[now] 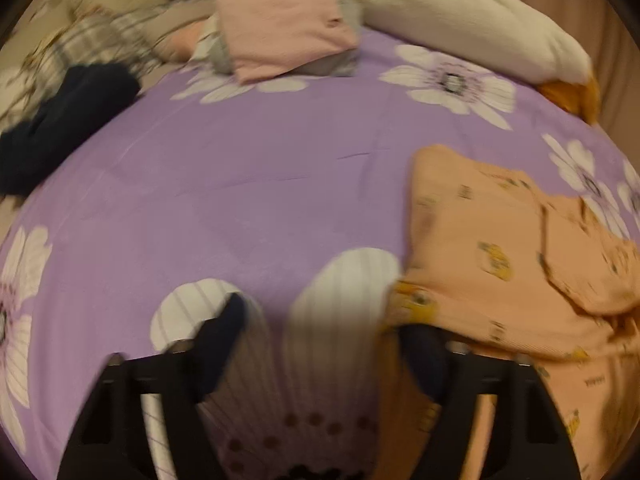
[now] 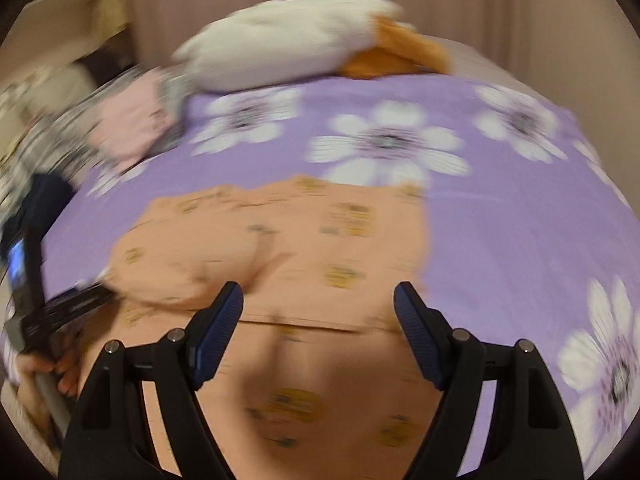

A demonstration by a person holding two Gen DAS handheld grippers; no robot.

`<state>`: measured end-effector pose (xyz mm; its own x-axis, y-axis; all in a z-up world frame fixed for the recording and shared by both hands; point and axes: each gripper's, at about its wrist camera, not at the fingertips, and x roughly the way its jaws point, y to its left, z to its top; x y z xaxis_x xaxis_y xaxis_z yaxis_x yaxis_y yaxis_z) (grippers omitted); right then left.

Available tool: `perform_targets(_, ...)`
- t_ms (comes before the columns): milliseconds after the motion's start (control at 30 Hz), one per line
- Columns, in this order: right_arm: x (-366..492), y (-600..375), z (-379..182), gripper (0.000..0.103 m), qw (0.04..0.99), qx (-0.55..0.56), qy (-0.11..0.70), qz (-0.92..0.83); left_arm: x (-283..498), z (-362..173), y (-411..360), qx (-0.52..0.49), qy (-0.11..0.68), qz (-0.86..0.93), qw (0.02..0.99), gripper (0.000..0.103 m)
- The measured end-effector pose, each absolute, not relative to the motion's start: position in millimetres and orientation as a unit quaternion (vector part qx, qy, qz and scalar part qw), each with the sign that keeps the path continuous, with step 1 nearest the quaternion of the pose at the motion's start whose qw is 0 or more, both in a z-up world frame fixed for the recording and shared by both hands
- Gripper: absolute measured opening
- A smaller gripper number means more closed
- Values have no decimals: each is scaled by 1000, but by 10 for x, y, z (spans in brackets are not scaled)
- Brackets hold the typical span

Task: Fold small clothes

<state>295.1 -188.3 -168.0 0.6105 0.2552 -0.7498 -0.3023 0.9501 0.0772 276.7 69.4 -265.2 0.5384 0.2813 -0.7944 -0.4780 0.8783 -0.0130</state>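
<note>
- Peach garment [image 2: 280, 240] lying spread on the purple flowered bedsheet [image 1: 240, 180], printed with small yellow figures, partly folded over itself, filling the near middle of the right wrist view and the lower right of the left wrist view.
- Right gripper [image 2: 318, 312] hanging over the garment with jaws spread wide, nothing between them, blue ribbed pads [image 2: 222, 320] pinching no cloth.
- Left gripper [image 1: 320, 332] pointing down at the sheet with jaws apart, its right finger sitting at the garment's near left edge; blurred, so touching or not cannot be told; nothing visibly pinched.
- Same left gripper showing at the left edge of the right wrist view, held by a hand [image 2: 60, 368], reaching the garment's left edge.
- Folded pink cloth [image 1: 284, 28] resting on a grey piece at the far side of the bed.
- White plush [image 1: 472, 20] with orange part lying just beside the pink cloth.
- Dark navy cloth [image 1: 68, 116] bunched at the far left, beside plaid fabric [image 1: 100, 40].
</note>
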Motion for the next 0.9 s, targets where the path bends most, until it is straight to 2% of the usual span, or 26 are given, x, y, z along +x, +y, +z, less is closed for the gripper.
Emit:
perform_targets(67,3026,-1656,-1677,83,892,-53,414,175,2788,-2626,596,-93,432,200,875,39)
perform_targets(133,3111,-1391,-1689,86,888,-82,411,190,2812,-2630,580,-104,434,188,875,28)
perform_targets(200,3218,-1120,-1760,93,880,-107,409,218,2837,-2640,619,-119,432,182,875,24)
perform_targets(300,3365,-804,-2035,92,852,-161,439,235,2838,-2649,661,-128,430,170,878,24)
perform_targets(400,3501,-668,-2368,72,843,-208,460,184,2845,-2659,693,-136,429,161,879,24)
perform_targets(467,3521,-812,-2326,46,859,-142,452,194,2866,-2659,692,-137,429,162,878,24)
perform_targets(500,3552,-888,-2302,20,860,-104,458,197,2869,-2661,681,-136,428,163,878,24)
perform_targets(533,3574,-940,-2293,12,862,-84,462,189,2871,-2662,665,-132,428,165,879,24)
perform_targets(800,3697,-1957,-1985,12,873,147,444,134,2870,-2667,656,-128,427,166,880,24)
perform_targets(900,3658,-2395,-2075,18,869,175,457,75,2873,-2665,649,-125,427,167,880,24)
